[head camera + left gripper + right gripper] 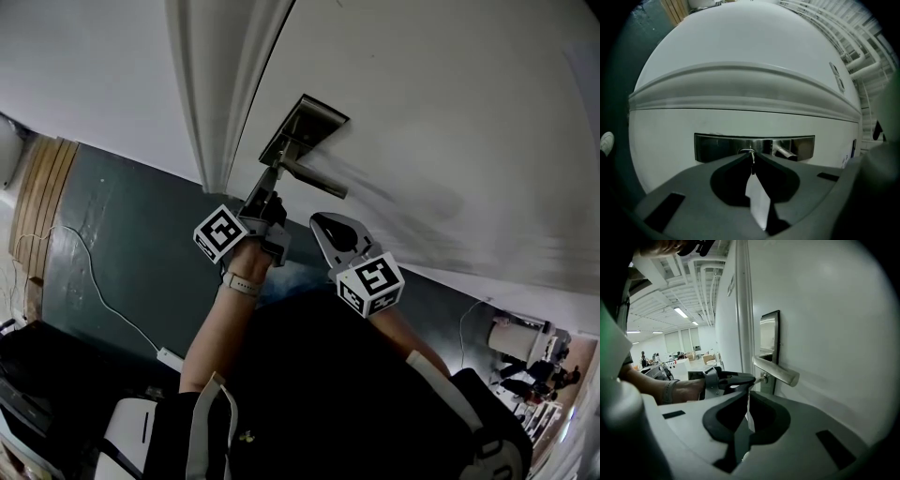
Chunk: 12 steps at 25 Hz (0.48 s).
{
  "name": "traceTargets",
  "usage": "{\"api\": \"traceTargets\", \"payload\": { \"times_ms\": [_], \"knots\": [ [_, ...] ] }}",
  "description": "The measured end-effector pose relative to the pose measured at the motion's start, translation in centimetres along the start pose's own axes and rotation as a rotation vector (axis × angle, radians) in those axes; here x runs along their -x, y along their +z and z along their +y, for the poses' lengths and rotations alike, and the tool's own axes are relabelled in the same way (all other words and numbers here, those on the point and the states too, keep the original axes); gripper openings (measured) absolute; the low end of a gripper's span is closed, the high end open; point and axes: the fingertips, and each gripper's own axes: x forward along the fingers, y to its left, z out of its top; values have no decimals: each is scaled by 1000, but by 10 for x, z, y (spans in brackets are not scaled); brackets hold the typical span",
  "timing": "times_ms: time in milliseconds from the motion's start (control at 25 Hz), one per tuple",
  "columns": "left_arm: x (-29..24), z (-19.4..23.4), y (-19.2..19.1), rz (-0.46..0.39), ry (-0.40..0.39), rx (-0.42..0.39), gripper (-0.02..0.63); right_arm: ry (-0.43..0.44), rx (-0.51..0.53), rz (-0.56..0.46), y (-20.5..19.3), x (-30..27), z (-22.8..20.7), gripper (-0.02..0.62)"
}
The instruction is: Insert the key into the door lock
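I hold the left gripper [751, 155] clamped on the key [751, 162], blade pointing forward from the jaw tips so it meets the lock plate [717, 146] squarely. The tip sits at the keyhole under the handle [776, 371]. The right gripper [747, 397] hangs nearby, jaws together, empty, out of the way.

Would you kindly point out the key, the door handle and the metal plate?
key [752, 157], left gripper view, its exposed edge
door handle [776, 371], right gripper view, mid-lever
metal plate [768, 334], right gripper view, upper face
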Motion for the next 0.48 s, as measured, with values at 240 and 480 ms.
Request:
{"api": "traceTargets", "payload": {
  "times_ms": [240, 480],
  "knots": [
    [40, -7, 8, -21, 4, -35, 9, 41, 4, -24, 5, 0, 17, 25],
    [99, -24, 24, -39, 53, -154, 9, 117, 42, -53, 14, -6, 48, 25]
  ]
}}
